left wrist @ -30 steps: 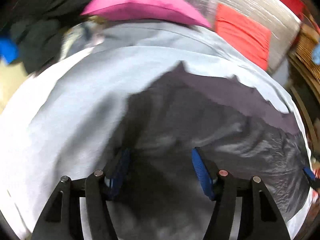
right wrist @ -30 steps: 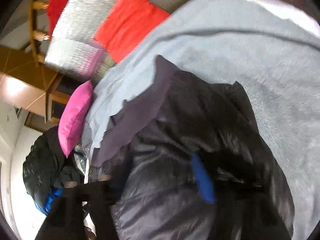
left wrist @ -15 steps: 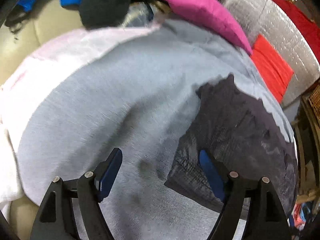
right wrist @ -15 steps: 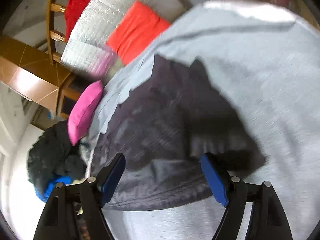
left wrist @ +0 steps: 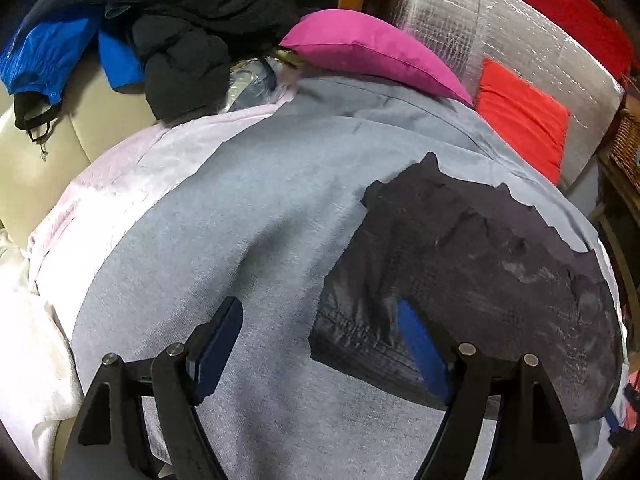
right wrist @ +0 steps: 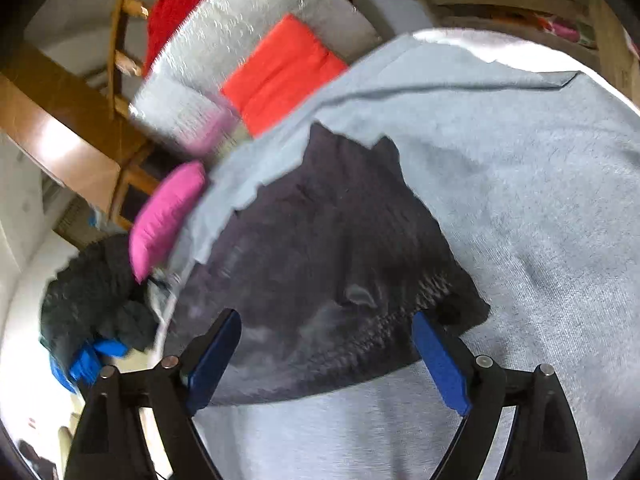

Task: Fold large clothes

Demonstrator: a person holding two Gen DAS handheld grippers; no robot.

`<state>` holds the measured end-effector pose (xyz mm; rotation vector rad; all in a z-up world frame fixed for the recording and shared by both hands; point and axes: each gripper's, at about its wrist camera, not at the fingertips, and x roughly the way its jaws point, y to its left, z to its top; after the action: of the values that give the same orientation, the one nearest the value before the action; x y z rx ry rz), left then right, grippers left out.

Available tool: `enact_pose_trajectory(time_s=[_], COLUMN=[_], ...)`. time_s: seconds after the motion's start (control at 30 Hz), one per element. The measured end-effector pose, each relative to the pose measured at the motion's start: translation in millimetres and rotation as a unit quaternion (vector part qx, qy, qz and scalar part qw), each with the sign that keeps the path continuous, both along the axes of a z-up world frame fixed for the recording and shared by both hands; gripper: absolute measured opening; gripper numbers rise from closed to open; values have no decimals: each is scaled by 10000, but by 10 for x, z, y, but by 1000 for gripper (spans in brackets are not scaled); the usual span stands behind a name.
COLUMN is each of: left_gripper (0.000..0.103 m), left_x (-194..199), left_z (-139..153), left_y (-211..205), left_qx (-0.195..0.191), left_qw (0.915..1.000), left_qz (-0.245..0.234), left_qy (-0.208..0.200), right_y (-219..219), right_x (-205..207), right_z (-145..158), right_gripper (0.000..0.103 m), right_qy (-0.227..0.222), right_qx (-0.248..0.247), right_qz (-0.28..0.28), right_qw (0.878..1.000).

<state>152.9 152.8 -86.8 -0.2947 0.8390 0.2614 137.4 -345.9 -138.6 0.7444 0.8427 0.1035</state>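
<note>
Dark garment: one dark grey-black garment (left wrist: 472,264) lies flat on a grey sheet (left wrist: 248,216), toward the right in the left wrist view, one ribbed edge at its near side.
Left gripper: one, the left gripper (left wrist: 320,352) hangs over the sheet; its two blue-padded fingers (left wrist: 218,344) are spread wide and pinch nothing. The left finger is over bare sheet, the right over the garment's near left corner.
Right gripper: one, the right gripper (right wrist: 326,354) has its two fingers (right wrist: 438,358) spread wide, having just been widening, with nothing gripped; the garment's near edge lies between them.
Cushions: two, one pink cushion (left wrist: 372,52) at the sheet's far edge, one red-orange cushion (left wrist: 524,120) to the far right.
Clothes pile: one heap of black and blue clothes (left wrist: 160,36) at far left.
</note>
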Motion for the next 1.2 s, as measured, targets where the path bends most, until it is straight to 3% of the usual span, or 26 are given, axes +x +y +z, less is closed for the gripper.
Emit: enact_pose_trajectory(time_s=[0.07, 0.2, 0.47, 0.77, 1.07, 1.2], left_gripper=[81, 81, 82, 87, 87, 87], left_x=[-15, -38, 27, 473, 1040, 1278], left_z=[11, 24, 41, 66, -201, -281], left_y=[-17, -26, 45, 250, 325, 231], left_qx=[12, 1, -236, -566, -1418, -1449], left_qw=[10000, 10000, 9990, 9933, 9734, 9671], left_qz=[-32, -52, -369, -967, -1638, -1914], left_qy=[-6, -19, 47, 272, 742, 836], right_y=[-40, 32, -63, -424, -525, -531], right_x=[-38, -73, -103, 49, 679, 972], right_z=[-29, 108, 129, 279, 57, -91], right_gripper=[90, 90, 90, 91, 91, 91], right_qy=[-16, -225, -126, -79, 362, 510], right_qx=[208, 1, -164, -477, -269, -201], right_qz=[-101, 21, 56, 95, 810, 973], right_qw=[9997, 9997, 9998, 9988, 9957, 9937])
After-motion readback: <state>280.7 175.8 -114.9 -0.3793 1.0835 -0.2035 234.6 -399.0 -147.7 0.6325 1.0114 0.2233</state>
